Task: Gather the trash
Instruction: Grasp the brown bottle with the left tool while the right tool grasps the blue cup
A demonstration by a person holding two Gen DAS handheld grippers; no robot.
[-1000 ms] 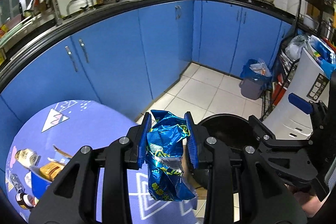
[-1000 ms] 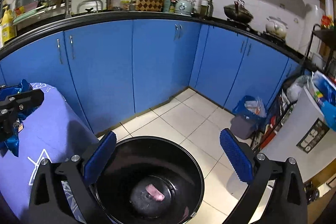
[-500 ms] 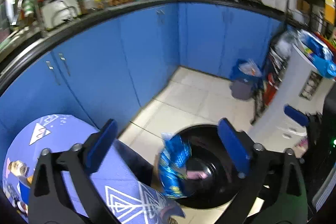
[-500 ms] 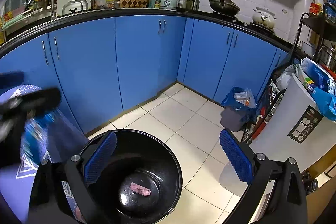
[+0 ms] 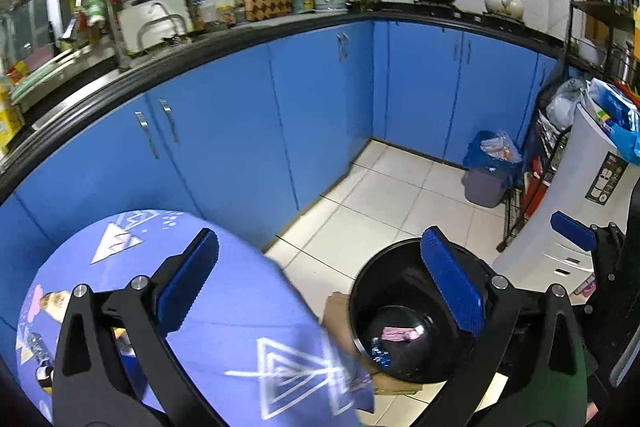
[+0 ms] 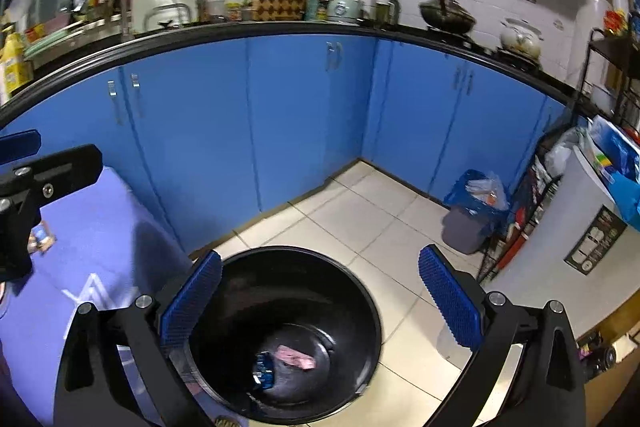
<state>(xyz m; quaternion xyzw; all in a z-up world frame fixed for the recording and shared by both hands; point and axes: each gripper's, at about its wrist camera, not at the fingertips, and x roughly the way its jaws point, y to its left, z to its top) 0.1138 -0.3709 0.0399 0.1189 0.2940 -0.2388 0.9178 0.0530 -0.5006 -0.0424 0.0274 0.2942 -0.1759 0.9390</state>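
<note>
Purple-clothed desk [image 5: 240, 311] lies at left, the left claw [image 5: 320, 291] above its edge, tilted down, jaws just sprung wide and empty. Right claw [image 6: 320, 303] hangs spread over the black bin [image 6: 360, 291]. Inside lie the blue wrapper [image 6: 264, 373] and pink scrap [image 6: 298, 355].

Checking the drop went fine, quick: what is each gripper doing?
Left gripper: open, empty, jaws just opened.
Right gripper: open, empty, above the bin.
</note>
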